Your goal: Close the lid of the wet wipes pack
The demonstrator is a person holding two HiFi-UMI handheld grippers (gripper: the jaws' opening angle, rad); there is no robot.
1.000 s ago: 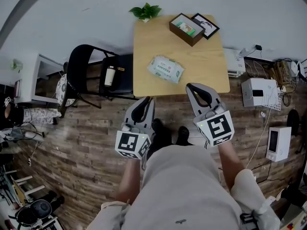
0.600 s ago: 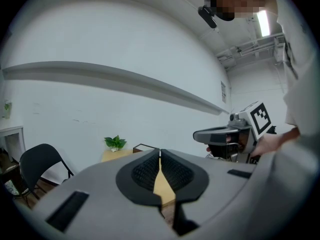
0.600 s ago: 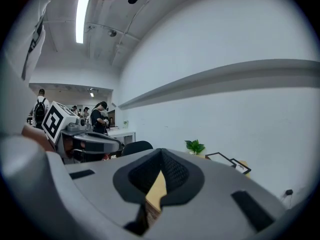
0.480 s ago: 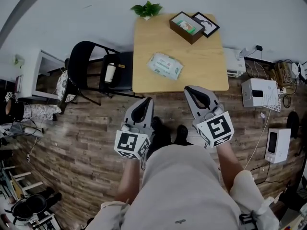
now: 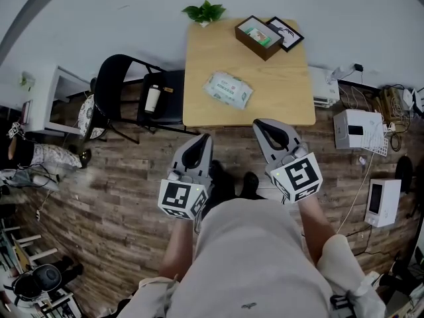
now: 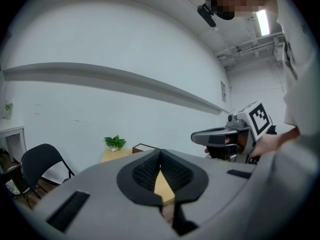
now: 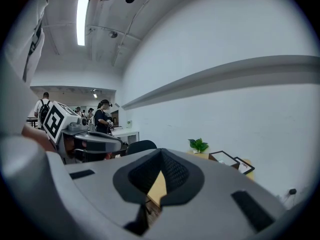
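Observation:
The wet wipes pack [image 5: 228, 89], white with a green label, lies flat near the middle of the wooden table [image 5: 285, 98]. It is too small to tell how its lid stands. My left gripper [image 5: 202, 140] and my right gripper [image 5: 260, 123] hang over the wooden floor, short of the table's near edge and well apart from the pack. Both point toward the table. In the left gripper view the left gripper [image 6: 160, 153] has its jaws together with nothing held. The right gripper [image 7: 161, 154] looks the same in its own view.
A potted plant [image 5: 204, 12], a brown open box [image 5: 258, 38] and a picture frame [image 5: 286, 33] stand at the table's far edge. A black chair [image 5: 122, 78] with a bottle [image 5: 152, 101] is left of the table. White appliances [image 5: 360, 128] and cables lie on the right.
Both grippers have drifted only slightly. In the head view the table and pack sit a touch higher. The pack has not moved on the table.

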